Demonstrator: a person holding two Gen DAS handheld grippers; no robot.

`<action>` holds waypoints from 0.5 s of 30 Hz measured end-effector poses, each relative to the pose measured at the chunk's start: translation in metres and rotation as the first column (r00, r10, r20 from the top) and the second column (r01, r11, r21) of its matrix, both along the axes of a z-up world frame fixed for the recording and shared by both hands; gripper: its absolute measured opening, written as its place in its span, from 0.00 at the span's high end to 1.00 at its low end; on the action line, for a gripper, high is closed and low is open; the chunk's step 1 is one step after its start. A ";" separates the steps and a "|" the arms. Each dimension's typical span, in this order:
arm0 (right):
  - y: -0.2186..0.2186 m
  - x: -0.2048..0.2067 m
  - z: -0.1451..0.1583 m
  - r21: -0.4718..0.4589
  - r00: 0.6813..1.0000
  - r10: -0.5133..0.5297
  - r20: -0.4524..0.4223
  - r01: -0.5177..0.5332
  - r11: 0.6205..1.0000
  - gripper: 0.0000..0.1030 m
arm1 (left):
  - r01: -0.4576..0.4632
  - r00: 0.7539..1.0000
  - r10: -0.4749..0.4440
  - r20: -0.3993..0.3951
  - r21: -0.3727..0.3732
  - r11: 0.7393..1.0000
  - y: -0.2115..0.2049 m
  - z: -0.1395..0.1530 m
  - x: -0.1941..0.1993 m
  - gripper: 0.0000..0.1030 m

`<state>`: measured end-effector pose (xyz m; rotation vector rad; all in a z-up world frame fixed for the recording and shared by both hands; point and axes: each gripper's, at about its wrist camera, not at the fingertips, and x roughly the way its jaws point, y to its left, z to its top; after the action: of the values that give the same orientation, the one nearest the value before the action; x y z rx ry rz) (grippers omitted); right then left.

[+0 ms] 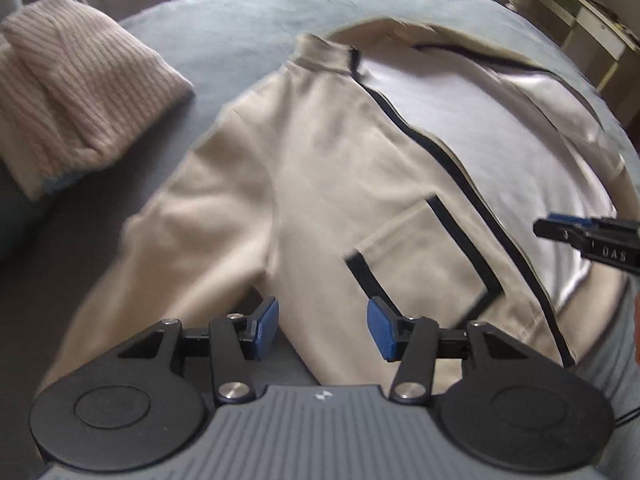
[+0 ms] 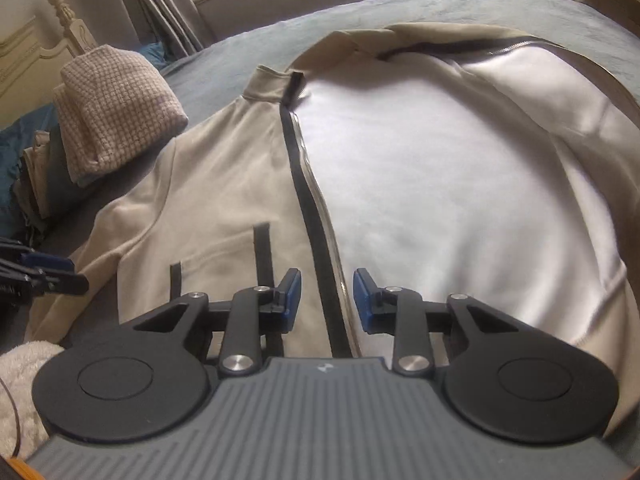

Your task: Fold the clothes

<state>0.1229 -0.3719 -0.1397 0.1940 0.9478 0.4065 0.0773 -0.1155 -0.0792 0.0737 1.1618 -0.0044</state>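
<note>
A beige jacket (image 1: 320, 152) lies spread on the grey-blue bed (image 1: 224, 28), collar toward twelve o'clock. One front panel is flipped open toward three o'clock, baring the pale lining (image 1: 492, 132). A black zipper (image 1: 448, 152) runs along the edge of the closed panel, which carries a pocket (image 1: 424, 256) trimmed in black. The sleeve (image 1: 168, 248) on the closed side trails off toward eight o'clock.

The left tongs (image 1: 322, 327) hover over the hem of the closed panel, blue pads apart, nothing between them; they are released. The right tongs (image 2: 326, 299) hang above the zipper line near the hem, their pads also apart with only a narrower gap, gripping nothing. In the left wrist view the right tongs poke in from three o'clock over the lining; in the right wrist view the left tongs appear at nine o'clock by the sleeve.

At ten o'clock from the jacket sits a folded pink knit (image 1: 76, 92), resting on other folded clothes (image 2: 36, 172). A cream bedpost (image 2: 64, 8) and grey curtains (image 2: 160, 4) stand beyond. Both views are a little blurred.
</note>
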 end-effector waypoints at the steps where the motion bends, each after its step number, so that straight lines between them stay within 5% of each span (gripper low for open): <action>1: 0.005 0.011 0.003 0.004 1.000 0.016 -0.011 -0.016 1.000 0.78 | -0.035 0.999 0.035 0.016 0.015 0.999 0.003 0.013 0.008 0.51; 6: -0.017 0.014 0.030 0.079 0.991 0.000 -0.131 0.011 0.997 0.79 | -0.131 0.989 0.133 0.057 -0.046 0.990 0.007 0.046 0.051 0.48; 10: -0.053 0.012 0.017 0.057 0.971 -0.108 -0.214 0.123 0.991 0.78 | -0.100 0.992 0.108 0.065 -0.122 0.988 -0.013 0.003 0.089 0.49; 15: -0.079 0.043 0.025 -0.128 0.979 -0.187 -0.087 0.175 0.976 0.78 | 0.023 0.990 0.013 0.140 -0.251 0.968 -0.049 -0.071 0.115 0.51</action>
<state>0.1660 -0.4507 -0.1144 0.1902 1.0391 0.1725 0.1927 -0.1648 -0.1499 -0.1473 1.0111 -0.1493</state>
